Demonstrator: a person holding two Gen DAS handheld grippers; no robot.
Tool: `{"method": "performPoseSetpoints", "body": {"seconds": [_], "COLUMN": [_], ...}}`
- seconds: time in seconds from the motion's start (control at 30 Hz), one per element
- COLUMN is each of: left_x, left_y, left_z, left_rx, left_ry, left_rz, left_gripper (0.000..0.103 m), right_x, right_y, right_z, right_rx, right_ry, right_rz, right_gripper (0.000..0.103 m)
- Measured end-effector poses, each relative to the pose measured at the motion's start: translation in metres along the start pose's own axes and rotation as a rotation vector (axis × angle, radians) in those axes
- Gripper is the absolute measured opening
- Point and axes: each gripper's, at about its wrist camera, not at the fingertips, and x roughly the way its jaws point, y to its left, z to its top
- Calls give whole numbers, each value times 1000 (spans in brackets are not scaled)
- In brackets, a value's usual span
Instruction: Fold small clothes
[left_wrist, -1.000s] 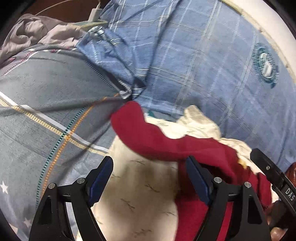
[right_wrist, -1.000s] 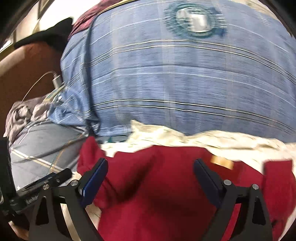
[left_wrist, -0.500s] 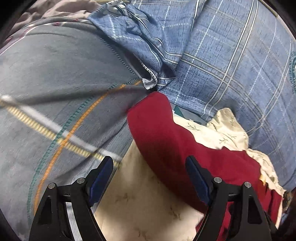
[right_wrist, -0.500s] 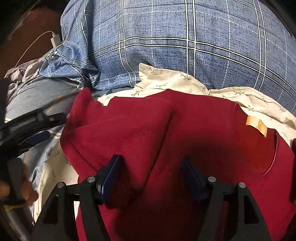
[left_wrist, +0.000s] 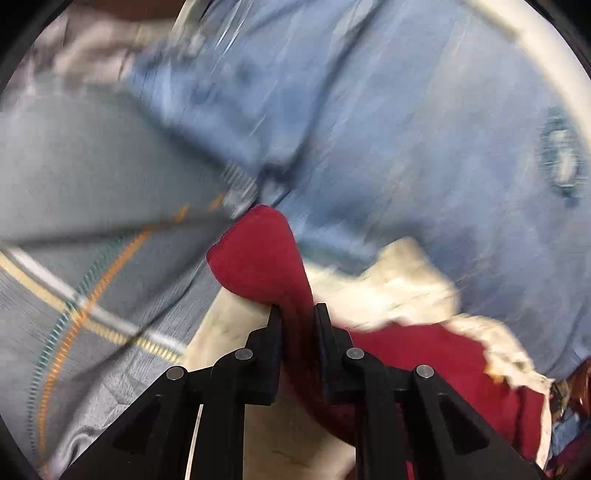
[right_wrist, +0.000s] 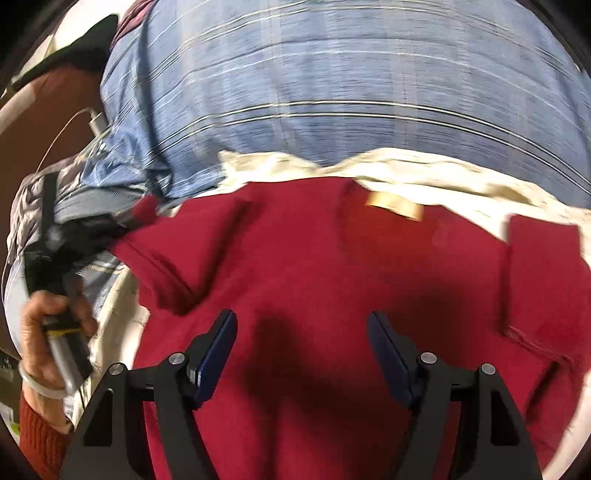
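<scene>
Left wrist: left gripper (left_wrist: 297, 314) was seen pinched on the red garment's sleeve (left_wrist: 258, 254), its length running ahead.

Right wrist: right gripper (right_wrist: 302, 332) was held spread above the red garment (right_wrist: 332, 266); sleeve lay far left.

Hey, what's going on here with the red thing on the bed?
A person is folding a red garment that lies on a cream cloth over blue plaid bedding. The left gripper is shut on the garment's sleeve end, which is lifted. The right gripper hangs open above the garment's body, gripping nothing.
</scene>
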Motion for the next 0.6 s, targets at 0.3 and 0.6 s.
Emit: {"method": "performPoseSetpoints", "body": {"seconds": [0.3,0.6], "left_x": [-51,-10], "left_y": [-128,-165], "left_z": [-68,-106], "left_rx": [375,503], "left_ry": [-56,109], "left_rz": [-299,-378], "left_gripper": [17,63], "right_x": [-37,-53], "right_y": [-72,-105], "right_z": [-15,-25], "right_rx": [140,211], "right_ry": [-40,-60], "right_rz": [-95,-107], "right_gripper": [75,78]}}
